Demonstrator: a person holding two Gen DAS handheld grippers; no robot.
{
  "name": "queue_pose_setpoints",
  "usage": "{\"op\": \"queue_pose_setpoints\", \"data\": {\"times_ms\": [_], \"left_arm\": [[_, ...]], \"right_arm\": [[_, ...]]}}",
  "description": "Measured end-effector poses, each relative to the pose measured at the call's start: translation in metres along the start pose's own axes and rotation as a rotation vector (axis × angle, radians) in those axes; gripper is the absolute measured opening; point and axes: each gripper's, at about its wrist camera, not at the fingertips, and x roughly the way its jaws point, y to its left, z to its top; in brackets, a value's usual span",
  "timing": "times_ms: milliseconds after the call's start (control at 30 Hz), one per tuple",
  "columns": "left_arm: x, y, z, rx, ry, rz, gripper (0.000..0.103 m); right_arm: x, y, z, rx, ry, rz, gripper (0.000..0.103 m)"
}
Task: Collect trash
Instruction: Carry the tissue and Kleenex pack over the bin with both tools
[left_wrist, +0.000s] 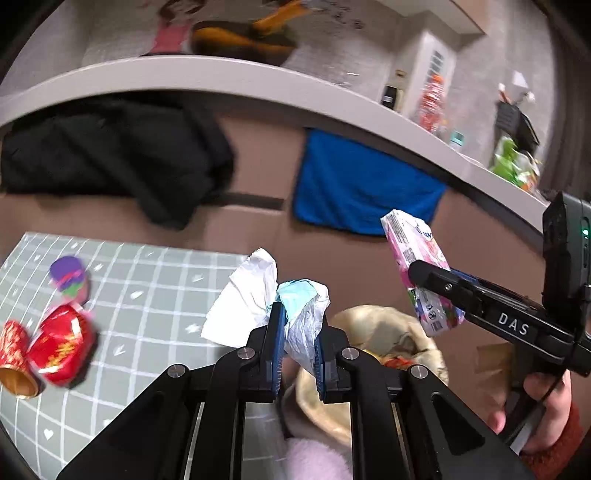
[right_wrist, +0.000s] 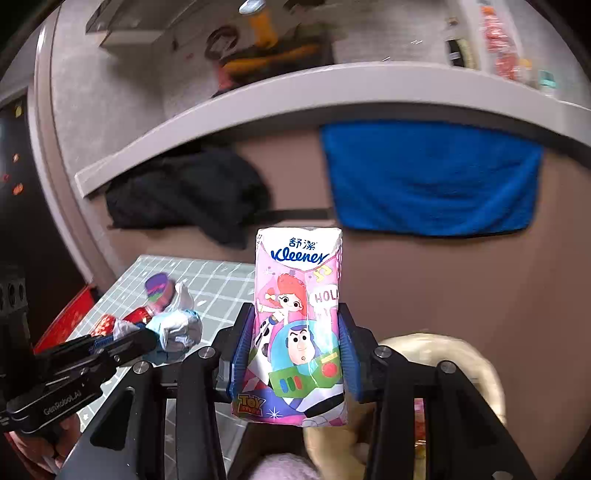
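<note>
Here, the left gripper (left_wrist: 299, 332) squeezed crumpled white tissue trash (left_wrist: 258, 299) beside the round beige cloth bag (left_wrist: 388, 332). The right gripper (right_wrist: 295, 354) held a pink cartoon tissue pack (right_wrist: 299, 325) tight above that bag.

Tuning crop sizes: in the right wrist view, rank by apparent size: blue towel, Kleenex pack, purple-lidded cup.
1. blue towel, largest though farthest.
2. Kleenex pack, inflated by nearness to the lens.
3. purple-lidded cup, clearly smallest.

tissue pack (right_wrist: 299, 325): pink cartoon print, upright, clamped between jaws
crumpled tissue wad (left_wrist: 295, 314): white-blue, pinched between jaws above cream bag (left_wrist: 388, 332)
</note>
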Motion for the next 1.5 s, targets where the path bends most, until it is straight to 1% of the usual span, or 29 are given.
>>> {"op": "queue_pose_setpoints", "data": {"times_ms": [233, 333, 467, 733, 1000, 1067, 1233, 1367, 1500], "left_arm": [[0.028, -0.059, 0.000, 0.034, 0.044, -0.098, 0.014], [0.038, -0.074, -0.001, 0.039, 0.059, -0.136, 0.014], [0.050, -0.088, -0.004, 0.028, 0.085, -0.177, 0.014], [0.074, -0.102, -0.014, 0.012, 0.137, -0.172, 0.014], [0.084, -0.113, -0.024, 0.019, 0.158, -0.192, 0.014], [0.089, -0.114, -0.028, 0.016, 0.174, -0.195, 0.014], [0.105, -0.114, -0.040, 0.012, 0.217, -0.175, 0.014], [0.115, -0.113, -0.045, 0.013, 0.233, -0.153, 0.014], [0.128, -0.110, -0.048, -0.006, 0.270, -0.153, 0.014]], "right_arm": [[-0.044, -0.061, -0.007, 0.054, -0.064, -0.075, 0.039], [-0.056, -0.085, -0.015, 0.091, -0.075, -0.091, 0.039], [-0.062, -0.109, -0.024, 0.124, -0.077, -0.105, 0.039], [-0.060, -0.135, -0.038, 0.164, -0.061, -0.088, 0.039], [-0.045, -0.145, -0.054, 0.176, -0.020, -0.067, 0.039], [-0.042, -0.147, -0.057, 0.179, -0.009, -0.064, 0.039], [-0.031, -0.152, -0.069, 0.187, 0.030, -0.059, 0.040], [-0.021, -0.153, -0.077, 0.194, 0.065, -0.052, 0.040], [-0.009, -0.157, -0.084, 0.204, 0.098, -0.047, 0.040]]}}
